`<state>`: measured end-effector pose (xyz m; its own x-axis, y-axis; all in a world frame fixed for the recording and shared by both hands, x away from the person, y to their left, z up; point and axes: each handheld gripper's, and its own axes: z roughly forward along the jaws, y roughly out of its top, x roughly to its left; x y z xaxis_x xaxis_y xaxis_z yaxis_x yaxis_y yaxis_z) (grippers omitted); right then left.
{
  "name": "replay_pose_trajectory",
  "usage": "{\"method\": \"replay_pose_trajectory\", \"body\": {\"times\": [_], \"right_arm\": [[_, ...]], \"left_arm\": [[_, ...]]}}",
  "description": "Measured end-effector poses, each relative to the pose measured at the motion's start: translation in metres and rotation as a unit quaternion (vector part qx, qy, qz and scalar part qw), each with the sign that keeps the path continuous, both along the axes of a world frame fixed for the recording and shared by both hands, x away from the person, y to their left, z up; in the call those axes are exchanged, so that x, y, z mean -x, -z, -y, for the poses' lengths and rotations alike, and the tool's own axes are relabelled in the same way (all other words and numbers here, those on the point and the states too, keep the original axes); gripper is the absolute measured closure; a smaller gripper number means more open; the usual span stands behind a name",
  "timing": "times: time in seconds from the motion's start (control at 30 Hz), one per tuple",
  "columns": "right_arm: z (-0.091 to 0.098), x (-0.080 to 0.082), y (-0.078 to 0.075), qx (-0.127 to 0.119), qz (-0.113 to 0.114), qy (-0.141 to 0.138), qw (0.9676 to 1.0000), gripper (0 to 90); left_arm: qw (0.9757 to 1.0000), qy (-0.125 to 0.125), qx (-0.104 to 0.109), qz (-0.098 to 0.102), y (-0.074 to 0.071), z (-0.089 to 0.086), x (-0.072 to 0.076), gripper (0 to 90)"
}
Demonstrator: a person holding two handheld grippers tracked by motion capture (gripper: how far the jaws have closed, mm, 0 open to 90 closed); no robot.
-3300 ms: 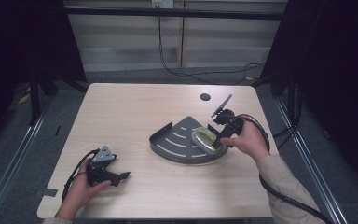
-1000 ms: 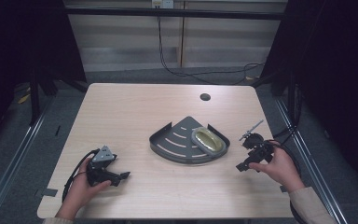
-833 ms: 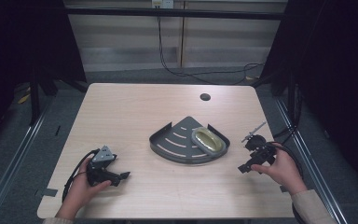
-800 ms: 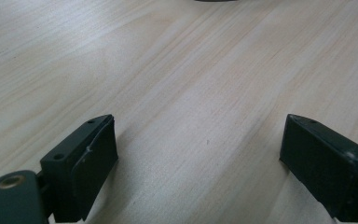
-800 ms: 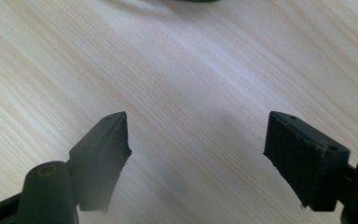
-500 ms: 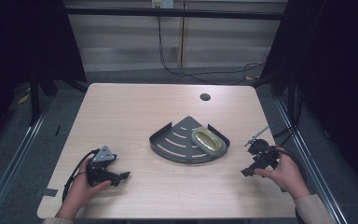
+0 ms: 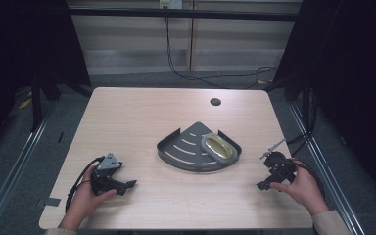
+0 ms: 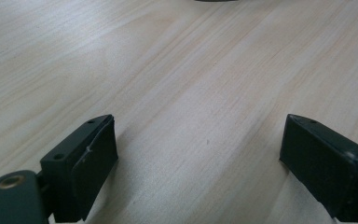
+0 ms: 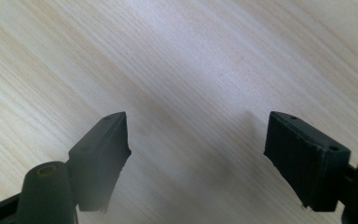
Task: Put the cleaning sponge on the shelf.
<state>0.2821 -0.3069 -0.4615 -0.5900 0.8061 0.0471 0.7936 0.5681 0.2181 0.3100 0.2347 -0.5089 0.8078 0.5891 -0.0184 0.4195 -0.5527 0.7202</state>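
Both tongs, left (image 8: 200, 154) and right (image 9: 198, 154), gape wide, holding nothing.

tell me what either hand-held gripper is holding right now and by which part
Nothing is held. The left hand-held gripper and right hand-held gripper both stand open over the bare light wooden table.

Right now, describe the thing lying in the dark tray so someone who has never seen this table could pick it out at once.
Start at the light wooden table and find the dark grey quarter-round tray near its middle. In the tray's right part, against the rim, lies an oval ring, pale outside and yellowish inside. It is the one light thing on the dark slotted tray.
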Motion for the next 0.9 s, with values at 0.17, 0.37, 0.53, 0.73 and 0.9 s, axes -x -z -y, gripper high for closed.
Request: {"method": "replay_pose_trajectory", "body": {"times": [0.17, 0.37, 0.53, 0.73, 0.9], "right_arm": [[0.002, 0.002, 0.003, 0.007, 0.004, -0.004, 1.0000, 20.4], [0.003, 0.004, 0.008, 0.010, 0.005, -0.008, 0.9999, 20.1], [0.002, 0.005, 0.014, 0.015, 0.002, -0.008, 0.9999, 17.4], [0.004, 0.006, 0.015, 0.011, 0.010, -0.007, 0.9999, 15.2], [0.007, 0.007, 0.017, 0.003, 0.018, -0.004, 0.9998, 12.9]], "left_arm": [[1.0000, 0.000, 0.000, 0.000, 0.000, 0.000, 0.000, 10.3], [1.0000, 0.000, 0.000, 0.000, 0.000, 0.000, 0.000, 10.3], [1.0000, 0.000, 0.000, 0.000, 0.000, 0.000, 0.000, 10.3], [1.0000, 0.000, 0.000, 0.000, 0.000, 0.000, 0.000, 10.3], [1.0000, 0.000, 0.000, 0.000, 0.000, 0.000, 0.000, 10.3]]}}
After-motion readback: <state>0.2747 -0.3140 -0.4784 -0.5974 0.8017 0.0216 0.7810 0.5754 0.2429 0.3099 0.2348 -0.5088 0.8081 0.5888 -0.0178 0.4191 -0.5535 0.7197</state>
